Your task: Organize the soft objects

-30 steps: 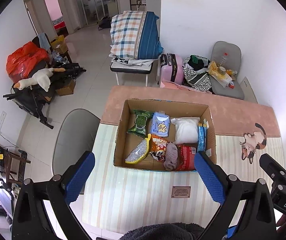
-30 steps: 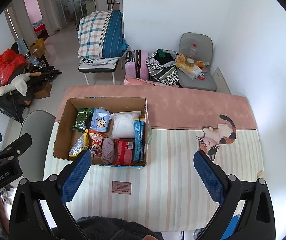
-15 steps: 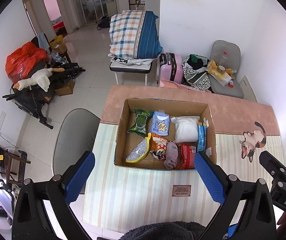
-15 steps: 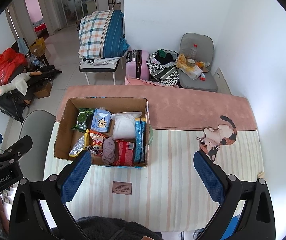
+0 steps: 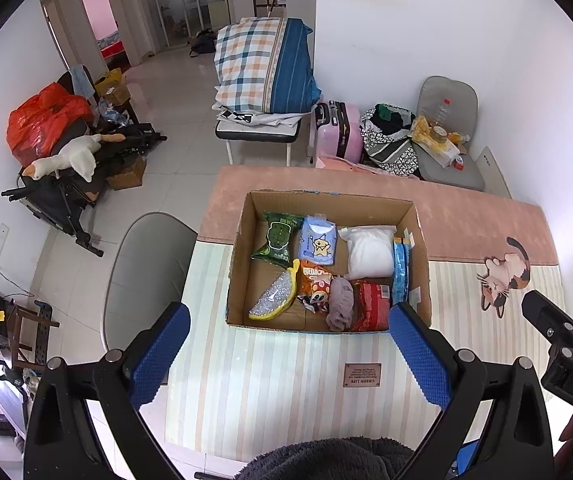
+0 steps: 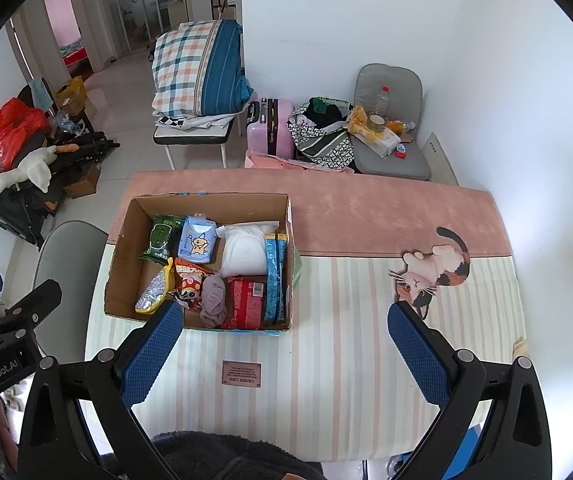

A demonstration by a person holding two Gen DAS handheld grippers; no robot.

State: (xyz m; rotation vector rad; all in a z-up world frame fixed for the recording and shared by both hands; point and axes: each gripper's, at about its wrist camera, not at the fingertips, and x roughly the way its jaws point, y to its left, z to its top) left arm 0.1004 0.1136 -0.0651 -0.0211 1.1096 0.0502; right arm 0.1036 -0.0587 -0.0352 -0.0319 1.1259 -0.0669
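Both grippers are just hanging up in the air, side by side. The left gripper has its blue-padded fingers spread wide, nothing between them. Same deal with the right gripper, fingers wide apart and holding nothing. Each one peeks into the other's view at the edge.

cardboard box slightly higher in left wrist view, right wrist view nearly unchanged

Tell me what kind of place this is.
Most likely a lived-in home, a living or dining room: folded plaid bedding on a bench, a pink suitcase by the wall, and a cardboard box on a mat-covered table.
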